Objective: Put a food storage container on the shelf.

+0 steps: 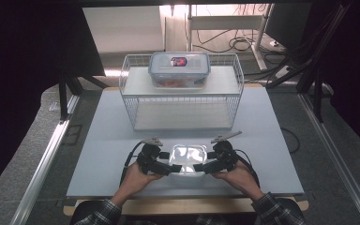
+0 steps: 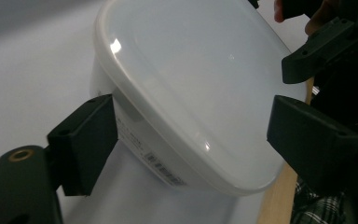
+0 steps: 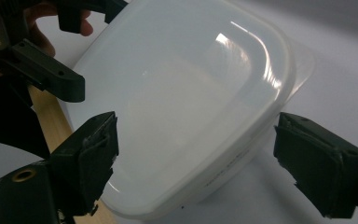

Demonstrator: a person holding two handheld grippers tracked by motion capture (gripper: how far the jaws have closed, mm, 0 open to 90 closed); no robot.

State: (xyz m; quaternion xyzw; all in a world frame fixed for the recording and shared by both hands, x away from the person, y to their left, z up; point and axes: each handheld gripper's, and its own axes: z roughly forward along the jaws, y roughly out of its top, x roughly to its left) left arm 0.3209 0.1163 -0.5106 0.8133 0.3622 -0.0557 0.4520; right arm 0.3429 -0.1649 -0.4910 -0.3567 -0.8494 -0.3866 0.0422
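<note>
No readable text anywhere. White container (image 2: 186, 93) near edge of table: side label (image 2: 161, 165) with barcode-like print, characters too blurred to read; in the right gripper view, faint embossed lettering (image 3: 228, 170) on its wall, illegible. Far lidded box (image 1: 179, 69) on the wire rack (image 1: 136, 101): red-and-blue sticker (image 1: 178, 61) on lid, too small to read.

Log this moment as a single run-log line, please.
left gripper: open, jaws astride white lidded container | right gripper: open, at its other side | container on table, not lifted | blue-lidded box on wire rack
</note>
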